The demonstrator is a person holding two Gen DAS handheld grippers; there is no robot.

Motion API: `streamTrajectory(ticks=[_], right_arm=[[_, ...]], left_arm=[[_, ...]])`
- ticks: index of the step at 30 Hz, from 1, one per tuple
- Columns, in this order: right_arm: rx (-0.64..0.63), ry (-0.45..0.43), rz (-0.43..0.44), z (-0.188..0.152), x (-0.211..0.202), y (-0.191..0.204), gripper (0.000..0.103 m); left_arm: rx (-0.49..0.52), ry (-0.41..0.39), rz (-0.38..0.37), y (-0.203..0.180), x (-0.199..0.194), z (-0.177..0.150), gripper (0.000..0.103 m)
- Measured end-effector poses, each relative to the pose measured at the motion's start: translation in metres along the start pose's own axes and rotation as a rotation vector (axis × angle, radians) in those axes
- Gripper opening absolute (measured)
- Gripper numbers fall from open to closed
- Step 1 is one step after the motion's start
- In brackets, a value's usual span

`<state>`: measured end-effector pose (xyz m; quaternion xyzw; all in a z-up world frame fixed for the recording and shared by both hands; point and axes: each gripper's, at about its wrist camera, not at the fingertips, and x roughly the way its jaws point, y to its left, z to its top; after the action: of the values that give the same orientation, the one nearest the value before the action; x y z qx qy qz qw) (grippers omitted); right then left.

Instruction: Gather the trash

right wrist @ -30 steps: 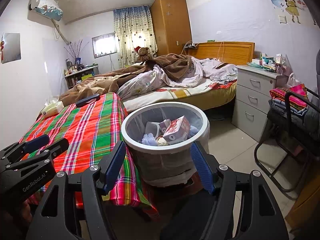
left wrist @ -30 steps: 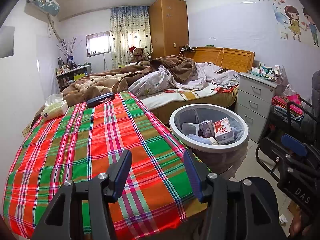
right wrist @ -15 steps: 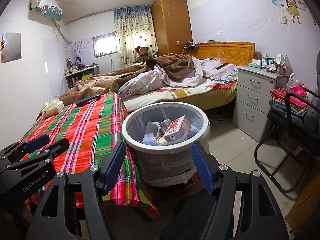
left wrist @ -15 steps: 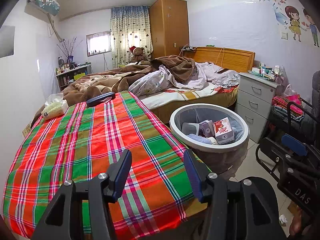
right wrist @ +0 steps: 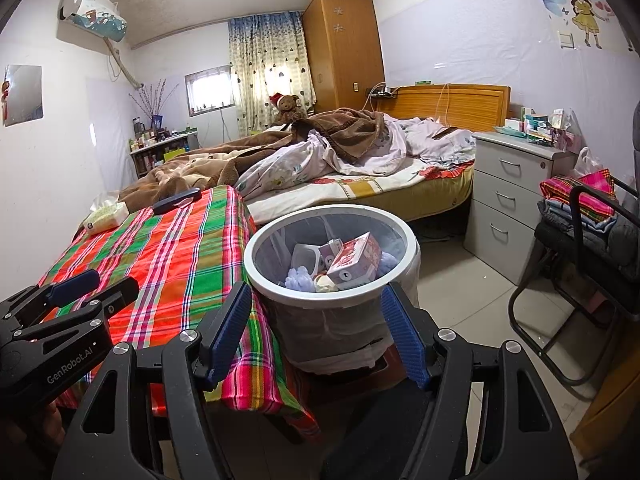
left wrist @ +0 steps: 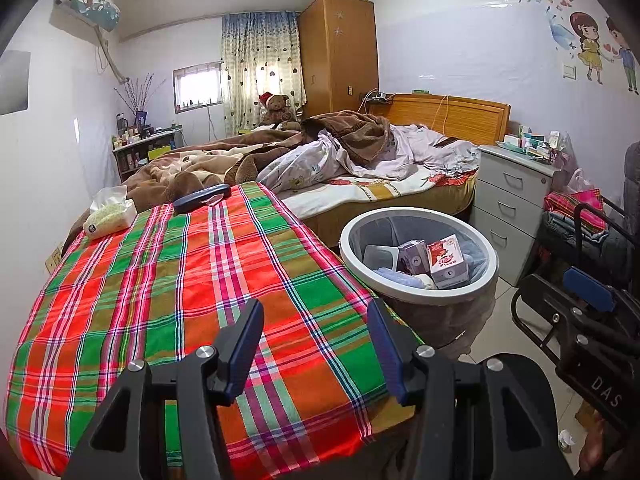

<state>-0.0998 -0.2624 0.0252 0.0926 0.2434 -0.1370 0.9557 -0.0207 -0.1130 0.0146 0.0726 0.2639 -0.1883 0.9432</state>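
Jaws apart and empty on both grippers, trash bin holding cartons

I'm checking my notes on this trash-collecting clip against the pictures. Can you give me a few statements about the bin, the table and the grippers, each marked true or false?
1. The trash bin stands on the floor beside the plaid-covered table. True.
2. The bin is empty. False: it holds a red and white carton and other pieces of trash.
3. The left gripper holds a carton. False: its jaws are open with nothing between them.
4. A tissue pack lies at the far end of the table. True.
5. The right gripper is open and empty. True.
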Motion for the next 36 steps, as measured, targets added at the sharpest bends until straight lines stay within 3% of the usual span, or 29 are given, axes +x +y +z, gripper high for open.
streamTrajectory(ticks=[36], right_arm=[[-0.001, -0.001, 0.001, 0.0002, -0.0003, 0.0010, 0.069]], left_arm=[[0.002, 0.003, -0.010, -0.0026, -0.0022, -0.0026, 0.054]])
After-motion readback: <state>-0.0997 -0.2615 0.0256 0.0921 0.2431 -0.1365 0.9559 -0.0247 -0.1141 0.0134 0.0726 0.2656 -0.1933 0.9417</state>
